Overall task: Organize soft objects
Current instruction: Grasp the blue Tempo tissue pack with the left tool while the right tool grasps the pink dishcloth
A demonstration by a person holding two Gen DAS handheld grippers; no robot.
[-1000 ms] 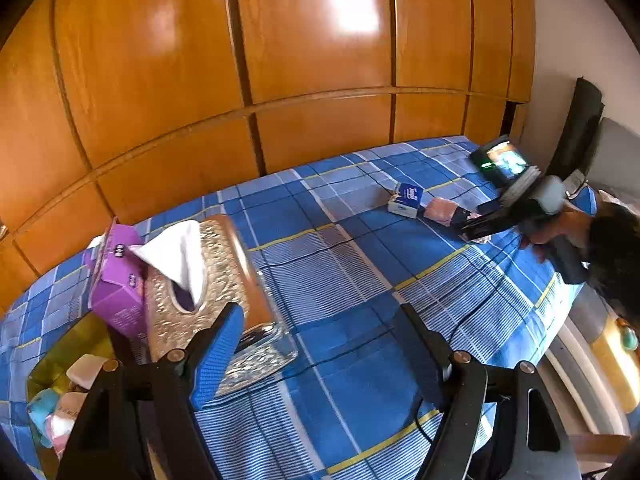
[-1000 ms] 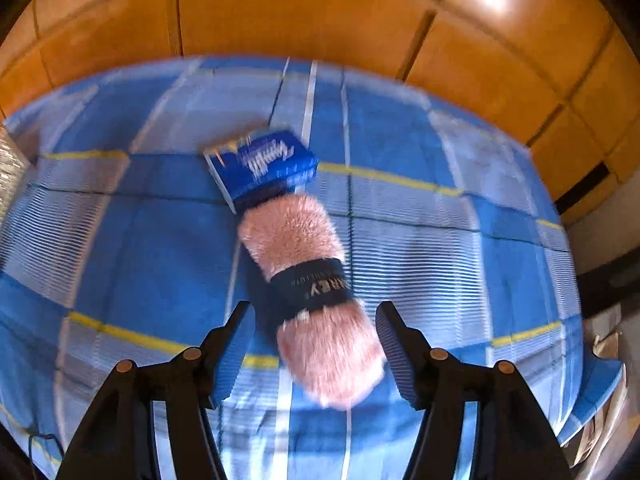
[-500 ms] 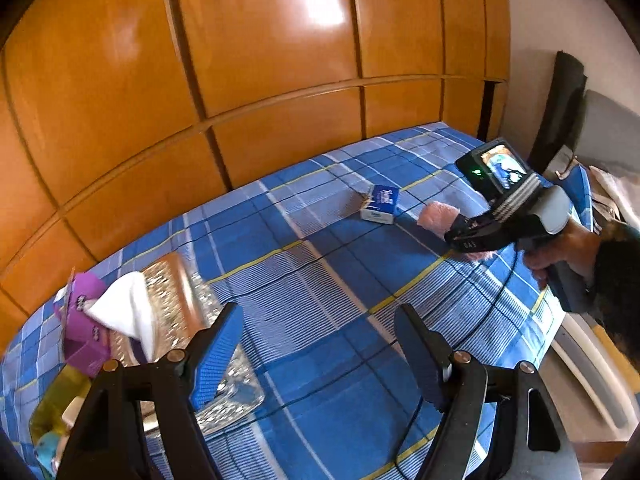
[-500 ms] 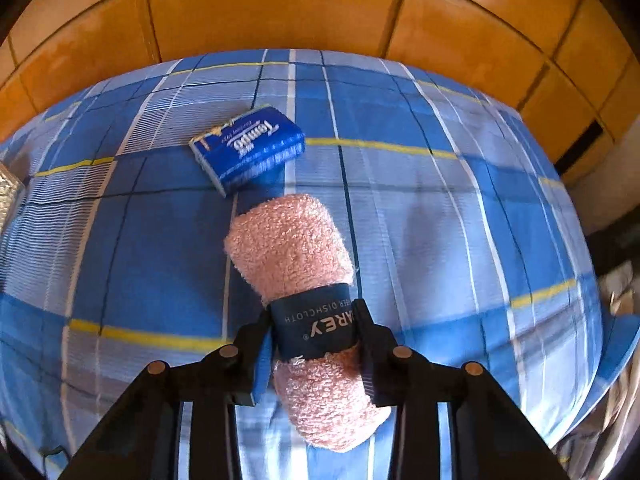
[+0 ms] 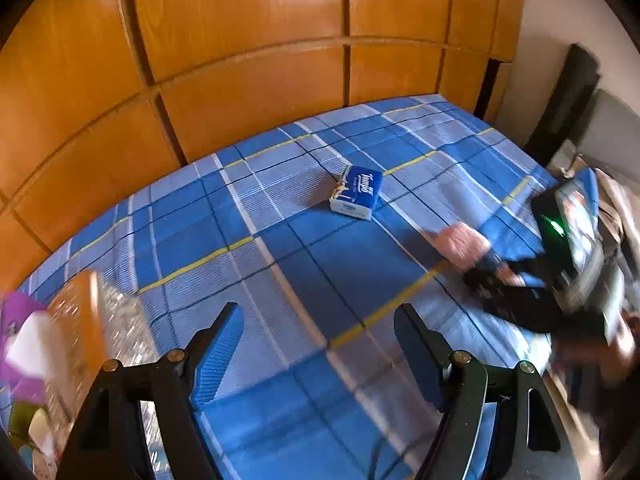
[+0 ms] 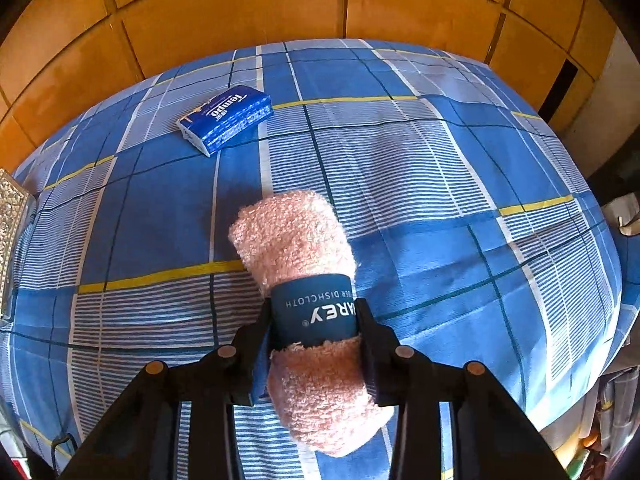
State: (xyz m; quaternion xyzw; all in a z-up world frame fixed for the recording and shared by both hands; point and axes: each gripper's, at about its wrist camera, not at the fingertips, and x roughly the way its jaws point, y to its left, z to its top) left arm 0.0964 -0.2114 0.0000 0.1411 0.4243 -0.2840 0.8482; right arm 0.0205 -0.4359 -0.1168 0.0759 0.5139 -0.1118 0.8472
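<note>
The right gripper has a rolled pink dishcloth squeezed between its two black fingers. The fingers press on the dark blue paper band that goes around the roll. The jaws have just been closing, and the roll sits tight between them. One fluffy end of the roll sticks out past the fingertips, and the other end comes back between the two arms of the tool.

Under the roll is a bed sheet with blue checks and thin yellow lines. Farther out and a bit to the left of the tool, a small blue tissue pack lies flat on the sheet, well apart from the roll. Behind the bed stand wooden wardrobe doors.

The left gripper is wide open and has nothing between its blue pads. Below it is only the sheet. Close on its left side is a shiny tissue box with a white tissue poking out, all blurry. Ahead of it lies the blue tissue pack. Far off to its right, the pink dishcloth shows in the other tool.
</note>
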